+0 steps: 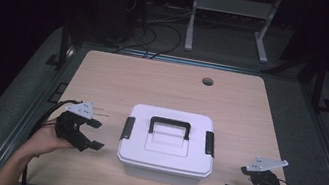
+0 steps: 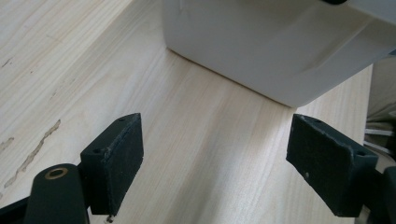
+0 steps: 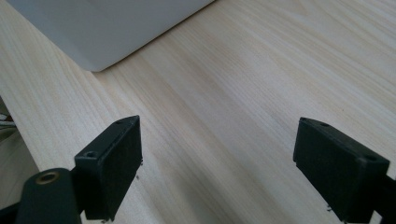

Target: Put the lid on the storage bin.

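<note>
Two grippers, both empty: my left gripper (image 1: 92, 134) at lower left and right gripper (image 1: 239, 180) at lower right, jaws wide. White box (image 1: 167, 146) sits mid-frame (latches closed). Approach stage; next, I judge, each closes in on a side latch.

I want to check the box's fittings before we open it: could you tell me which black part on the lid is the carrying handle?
The handle is the arched black bar at the centre of the white box's lid; the two black latches are flat clips at its left and right edges.
</note>
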Demonstrator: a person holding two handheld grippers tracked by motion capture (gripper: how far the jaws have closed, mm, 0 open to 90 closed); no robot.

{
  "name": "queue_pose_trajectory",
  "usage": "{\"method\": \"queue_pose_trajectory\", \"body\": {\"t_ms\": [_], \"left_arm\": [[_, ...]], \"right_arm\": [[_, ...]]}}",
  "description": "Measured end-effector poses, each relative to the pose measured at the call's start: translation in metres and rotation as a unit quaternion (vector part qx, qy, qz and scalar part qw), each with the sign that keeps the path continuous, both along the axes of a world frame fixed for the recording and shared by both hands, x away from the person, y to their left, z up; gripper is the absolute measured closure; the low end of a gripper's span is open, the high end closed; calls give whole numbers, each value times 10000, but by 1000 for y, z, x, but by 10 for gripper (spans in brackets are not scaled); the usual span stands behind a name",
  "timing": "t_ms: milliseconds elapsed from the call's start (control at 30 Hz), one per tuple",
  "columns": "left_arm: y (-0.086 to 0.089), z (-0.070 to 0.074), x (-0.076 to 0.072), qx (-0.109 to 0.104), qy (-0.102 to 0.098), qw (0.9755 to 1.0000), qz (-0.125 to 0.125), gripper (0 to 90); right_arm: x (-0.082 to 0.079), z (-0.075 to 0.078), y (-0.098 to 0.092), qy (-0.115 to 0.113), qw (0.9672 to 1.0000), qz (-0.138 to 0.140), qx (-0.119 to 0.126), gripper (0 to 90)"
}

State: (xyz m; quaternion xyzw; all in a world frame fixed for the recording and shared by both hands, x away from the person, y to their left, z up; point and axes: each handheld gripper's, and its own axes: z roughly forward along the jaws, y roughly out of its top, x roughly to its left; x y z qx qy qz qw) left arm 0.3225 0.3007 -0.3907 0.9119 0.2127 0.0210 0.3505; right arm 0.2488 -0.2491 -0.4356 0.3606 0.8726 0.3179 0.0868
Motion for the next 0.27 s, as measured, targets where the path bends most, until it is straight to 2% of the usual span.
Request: {"method": "queue_pose_trajectory", "body": {"t_ms": [67, 267], "left_arm": [[3, -3, -3, -107, -12, 9999, 58, 183], [4, -9, -15, -28, -123, 9998, 133, 176]], "right_arm": [[-1, 0, 0, -15, 10000, 7, -5, 150], [-5, 2, -3, -72, 10000, 20, 22, 150]]}}
